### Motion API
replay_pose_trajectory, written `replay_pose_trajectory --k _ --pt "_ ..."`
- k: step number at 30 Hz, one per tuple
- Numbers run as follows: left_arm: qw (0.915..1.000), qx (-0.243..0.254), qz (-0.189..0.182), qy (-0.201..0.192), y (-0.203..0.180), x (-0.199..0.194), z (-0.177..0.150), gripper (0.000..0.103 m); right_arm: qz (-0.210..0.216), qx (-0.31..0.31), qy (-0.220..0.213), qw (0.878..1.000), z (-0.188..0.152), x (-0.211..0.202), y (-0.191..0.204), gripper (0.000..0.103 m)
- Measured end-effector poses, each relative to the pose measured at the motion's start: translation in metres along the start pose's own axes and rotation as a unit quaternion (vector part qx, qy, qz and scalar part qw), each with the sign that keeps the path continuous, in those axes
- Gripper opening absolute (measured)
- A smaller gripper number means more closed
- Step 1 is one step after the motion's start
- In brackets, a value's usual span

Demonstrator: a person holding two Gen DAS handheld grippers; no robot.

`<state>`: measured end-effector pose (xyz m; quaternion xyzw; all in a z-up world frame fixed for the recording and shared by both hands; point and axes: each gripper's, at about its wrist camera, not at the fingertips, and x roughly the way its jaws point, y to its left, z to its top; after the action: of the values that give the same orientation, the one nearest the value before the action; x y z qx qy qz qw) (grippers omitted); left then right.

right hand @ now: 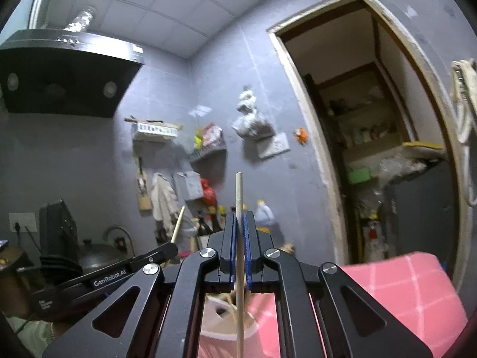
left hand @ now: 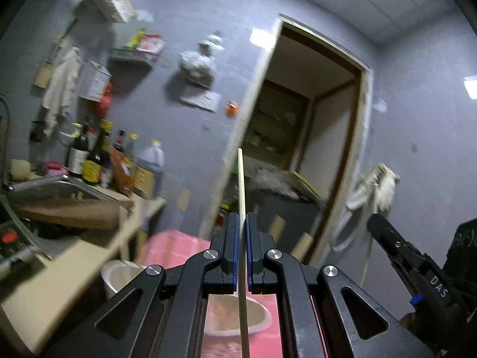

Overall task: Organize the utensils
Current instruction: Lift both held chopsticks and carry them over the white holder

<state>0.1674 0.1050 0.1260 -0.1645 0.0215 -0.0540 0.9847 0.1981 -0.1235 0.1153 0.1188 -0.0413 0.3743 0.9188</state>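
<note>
Left gripper (left hand: 242,238) and right gripper (right hand: 239,238) fingers each clamped on one chopstick (left hand: 241,185) (right hand: 239,191); light, stiff, slippery wood, best pinched mid-shaft

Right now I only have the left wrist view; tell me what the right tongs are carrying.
Observer: The right tongs are shut on a single chopstick, tip pointing up.
Operator: Report what sits below them.
Observer: A white holder with what look like more sticks in it.
Operator: Name what's mounted high on that wall.
Observer: A black range hood, upper left in the right wrist view.
</note>
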Motion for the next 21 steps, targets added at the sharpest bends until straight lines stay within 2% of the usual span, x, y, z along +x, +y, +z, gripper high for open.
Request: replay_pose_trajectory --k 5,11,15,21 --pt "0.9984 -0.009 0.041 -0.039 0.037 0.003 0.026 0.003 0.022 -0.002 -0.031 0.999 0.007 0.033 0.013 0.003" --pt "0.9949 -0.023 0.066 -0.072 0.067 0.014 0.039 0.003 0.004 -0.008 -0.057 0.998 -0.002 0.054 0.008 0.003" --pt "0.9929 -0.029 0.081 -0.082 0.073 0.024 0.030 0.003 -0.009 -0.004 -0.060 0.998 -0.013 0.063 0.000 0.003" --pt "0.9912 -0.035 0.101 -0.077 0.082 0.041 0.010 0.003 -0.019 -0.005 -0.056 0.998 -0.031 0.070 -0.006 0.003"
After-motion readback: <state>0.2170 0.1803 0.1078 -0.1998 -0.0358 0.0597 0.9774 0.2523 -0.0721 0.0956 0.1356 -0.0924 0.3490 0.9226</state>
